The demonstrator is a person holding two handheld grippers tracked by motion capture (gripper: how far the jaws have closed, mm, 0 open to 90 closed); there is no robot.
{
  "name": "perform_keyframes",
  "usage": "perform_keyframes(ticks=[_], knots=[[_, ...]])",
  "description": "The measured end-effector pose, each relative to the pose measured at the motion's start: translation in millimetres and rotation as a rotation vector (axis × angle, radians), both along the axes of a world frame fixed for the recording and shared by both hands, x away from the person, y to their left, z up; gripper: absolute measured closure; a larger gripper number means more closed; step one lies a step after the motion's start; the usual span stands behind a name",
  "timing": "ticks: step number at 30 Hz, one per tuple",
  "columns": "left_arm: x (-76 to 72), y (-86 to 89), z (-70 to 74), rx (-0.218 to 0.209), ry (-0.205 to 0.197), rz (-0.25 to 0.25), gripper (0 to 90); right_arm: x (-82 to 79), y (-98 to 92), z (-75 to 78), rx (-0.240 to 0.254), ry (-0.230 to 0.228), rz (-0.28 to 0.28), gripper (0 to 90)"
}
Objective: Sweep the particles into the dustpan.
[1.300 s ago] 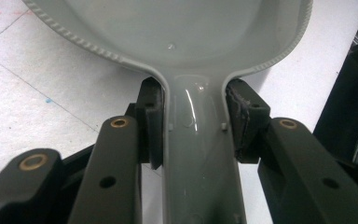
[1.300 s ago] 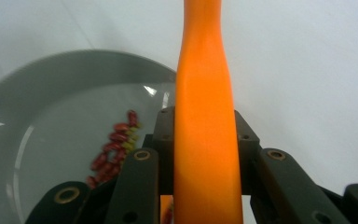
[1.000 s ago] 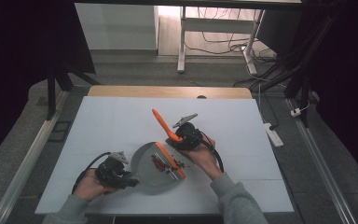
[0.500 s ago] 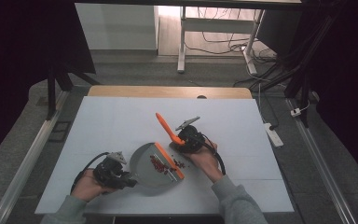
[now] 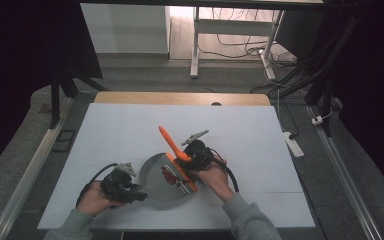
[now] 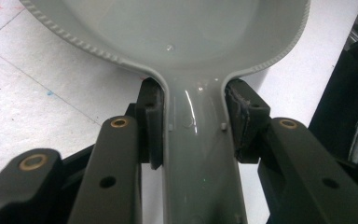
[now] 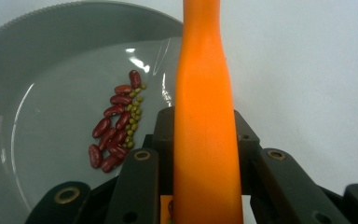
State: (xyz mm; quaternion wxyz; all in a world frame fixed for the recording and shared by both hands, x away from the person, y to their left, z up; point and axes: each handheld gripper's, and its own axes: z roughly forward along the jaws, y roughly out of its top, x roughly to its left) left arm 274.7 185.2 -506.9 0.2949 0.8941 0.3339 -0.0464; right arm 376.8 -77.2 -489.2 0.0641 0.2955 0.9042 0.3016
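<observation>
One grey pan [image 5: 160,181] near the white table's [image 5: 110,135] front edge, left gripper [image 5: 130,186] clamped on its handle [image 6: 200,154], right gripper [image 5: 182,161] gripping one orange brush [image 7: 205,116], perhaps ten red beans [image 7: 112,133], smaller green ones [image 7: 133,116] uncountable.

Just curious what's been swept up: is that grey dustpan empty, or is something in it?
Not empty. The grey plastic dustpan holds a small pile of dark red kidney beans and tiny green beans.
</observation>
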Motion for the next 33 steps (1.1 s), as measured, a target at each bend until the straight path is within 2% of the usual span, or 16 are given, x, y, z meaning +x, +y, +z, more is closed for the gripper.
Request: perform_keyframes(ticks=[4,6,11,14,16,18,20,23,26,33], knots=[[-0.2,-0.1,-0.1,0.001,0.000,0.001,61.5,-4.7,7.9,1.6,0.022,-0.016,0.012,71.0],[-0.1,-0.2,-0.1,0.000,0.001,0.002,61.5,-5.9,12.1,3.1,0.050,0.001,0.022,71.1],[0.0,-0.2,-1.1,0.002,0.002,0.001,61.4,-13.1,30.8,3.5,0.059,0.010,0.077,71.1],[-0.1,0.1,-1.4,-0.001,0.002,0.000,61.4,-17.3,39.7,5.9,0.083,0.027,0.119,71.0],[-0.2,0.2,-1.8,0.001,0.000,-0.003,61.4,-18.4,39.3,11.4,0.094,0.009,0.121,71.1],[0.0,0.6,-2.4,0.000,0.001,-0.006,61.4,-17.0,33.0,17.8,0.109,-0.009,0.105,71.1],[0.2,0.8,-3.1,0.003,0.002,-0.009,61.5,-14.5,23.7,23.4,0.104,-0.033,0.077,71.1],[-0.3,0.8,-3.5,0.010,-0.004,-0.019,61.4,-10.3,7.4,28.5,0.104,-0.046,0.042,71.0],[-1.4,1.3,-3.5,0.005,-0.008,-0.018,61.4,-8.1,-7.5,30.0,0.114,-0.039,0.023,71.0],[-3.8,4.6,-1.2,-0.001,-0.012,-0.024,61.5,-6.2,-34.6,27.3,0.100,-0.047,-0.037,71.0]])
